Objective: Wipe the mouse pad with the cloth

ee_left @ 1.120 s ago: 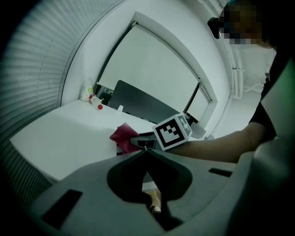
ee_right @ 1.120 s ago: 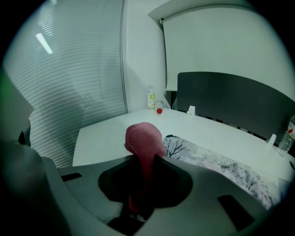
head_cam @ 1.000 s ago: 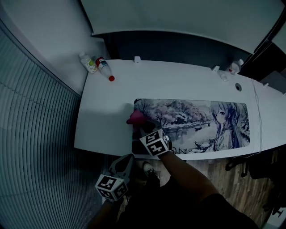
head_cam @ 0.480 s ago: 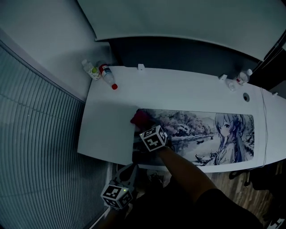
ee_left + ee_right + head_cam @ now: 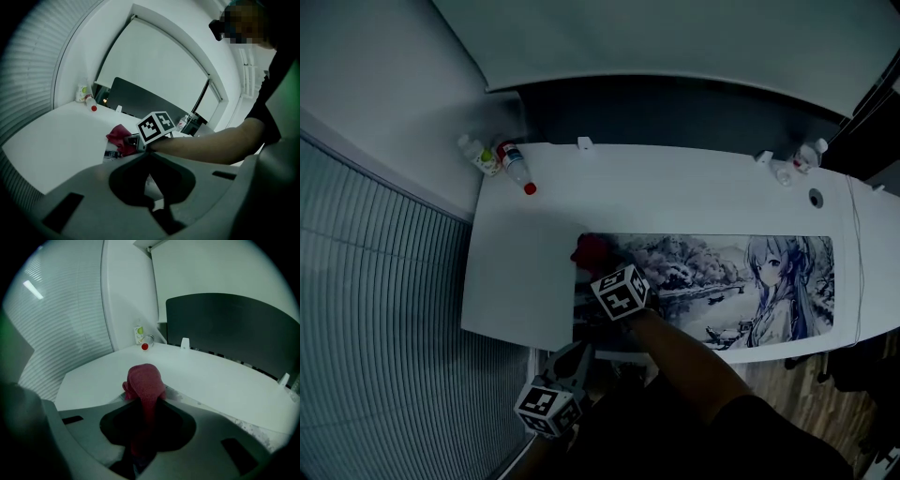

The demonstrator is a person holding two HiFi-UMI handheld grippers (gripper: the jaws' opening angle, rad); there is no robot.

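Note:
A long printed mouse pad with a wintry scene and a drawn figure lies on the white desk. A red cloth rests on the pad's left end, near its far left corner. My right gripper is shut on the cloth, which bunches out past the jaws in the right gripper view. My left gripper hangs below the desk's front edge, off the desk, its jaws closed together with nothing between them. In the left gripper view the cloth and pad corner show ahead.
Two small bottles lie at the desk's far left corner. More small bottles and a cable hole sit at the far right, with a white cable down the right side. A slatted blind runs along the left.
The right gripper and the cloth have slid a little toward the pad's far left corner. The left gripper stays low beneath the desk edge.

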